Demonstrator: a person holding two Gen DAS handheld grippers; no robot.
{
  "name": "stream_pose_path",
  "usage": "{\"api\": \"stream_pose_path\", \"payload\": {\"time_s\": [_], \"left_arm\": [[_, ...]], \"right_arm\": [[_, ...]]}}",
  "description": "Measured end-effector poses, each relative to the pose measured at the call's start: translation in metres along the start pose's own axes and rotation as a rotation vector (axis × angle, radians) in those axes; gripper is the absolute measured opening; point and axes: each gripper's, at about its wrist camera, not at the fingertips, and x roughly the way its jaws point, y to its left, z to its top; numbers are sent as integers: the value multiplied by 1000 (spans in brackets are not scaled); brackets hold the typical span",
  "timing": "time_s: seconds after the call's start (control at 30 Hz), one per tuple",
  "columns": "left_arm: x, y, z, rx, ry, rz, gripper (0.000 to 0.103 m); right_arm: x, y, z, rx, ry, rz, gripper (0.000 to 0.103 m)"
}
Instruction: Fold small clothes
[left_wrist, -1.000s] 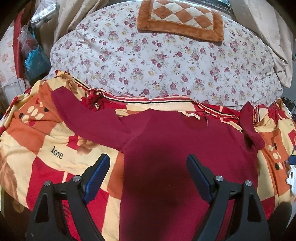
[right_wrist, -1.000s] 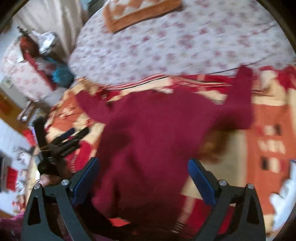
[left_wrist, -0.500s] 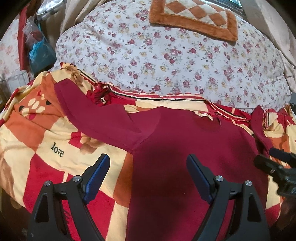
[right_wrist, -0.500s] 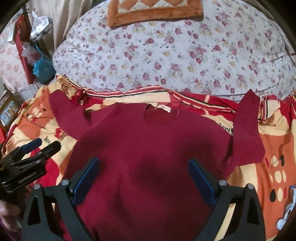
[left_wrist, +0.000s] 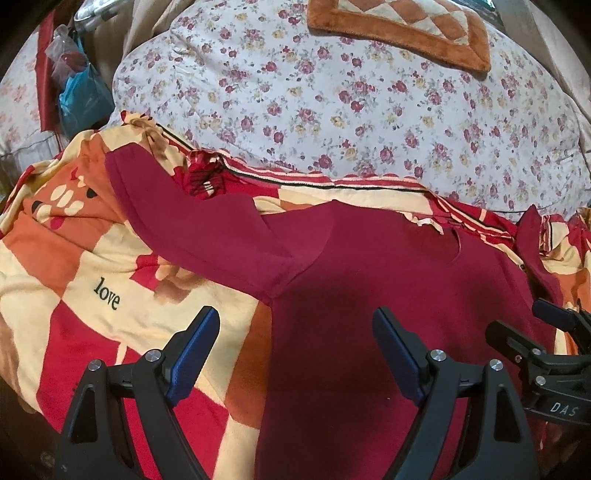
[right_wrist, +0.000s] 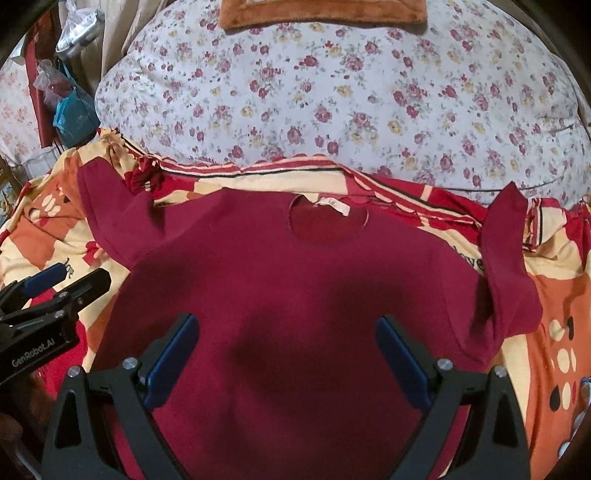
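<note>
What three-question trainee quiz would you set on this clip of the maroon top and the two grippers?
1. True or false: the maroon top lies spread flat with both sleeves out to the sides.
2. Multiple choice: the left gripper is A) shut on a sleeve, B) open, holding nothing, C) shut on the hem.
3. Fill in: the top's white neck label shows in the ____ wrist view.

Key:
1. True: the sleeves run out over the patterned blanket, and no fold is made yet.
2. B: its jaws stand wide apart. The right gripper is open too.
3. Right: in the left wrist view the label is not visible.
</note>
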Motion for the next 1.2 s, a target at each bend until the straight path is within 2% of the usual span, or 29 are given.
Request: {"api": "stream_pose_path", "payload": {"time_s": [1.2], "left_arm": [[19, 6, -6, -21, 26, 10, 68]], "right_arm": [[30, -2, 1, 43, 75, -25, 98]]}}
